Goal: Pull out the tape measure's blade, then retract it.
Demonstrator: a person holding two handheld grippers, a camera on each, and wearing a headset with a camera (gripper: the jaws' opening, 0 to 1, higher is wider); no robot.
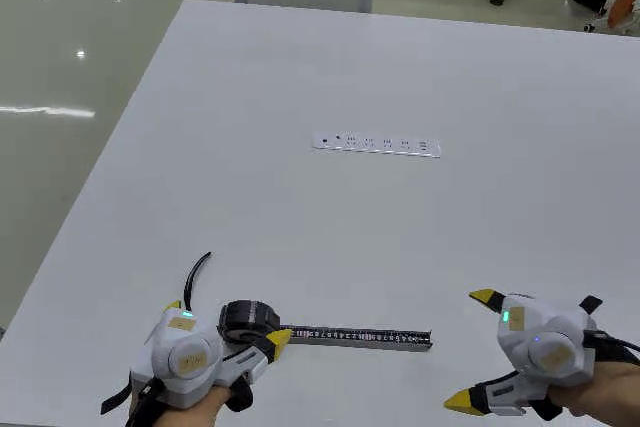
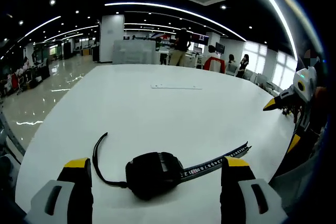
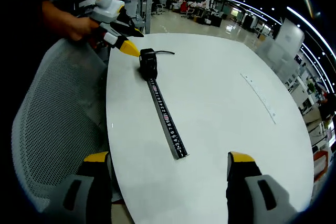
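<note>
Tape measure (image 1: 247,318): black case at the near-left of the white table (image 1: 400,227), lying on the surface. The blade (image 1: 360,336) is drawn out flat to the right along the near edge, with its end hook (image 1: 428,340) resting on the tabletop. A black wrist strap (image 1: 197,277) curls off the case's left side toward the far side.

Markings: the blade carries graduations and numerals, some red in the right gripper view, all too small to read. No brand legible on the case. Tan stickers on both gripper bodies, text illegible.

Left gripper (image 2: 157,163): jaws spread wide. The case sits between the yellow tips, clear of both, so nothing is gripped.

Right gripper (image 3: 168,157): jaws released and wide apart, holding nothing. It hovers at the near-right, just short of the blade's hook end and apart from it.

White power strip (image 1: 375,144) lies mid-table, well beyond the tape. Grey mesh chair (image 3: 52,119) shows beside the near edge of the table.
</note>
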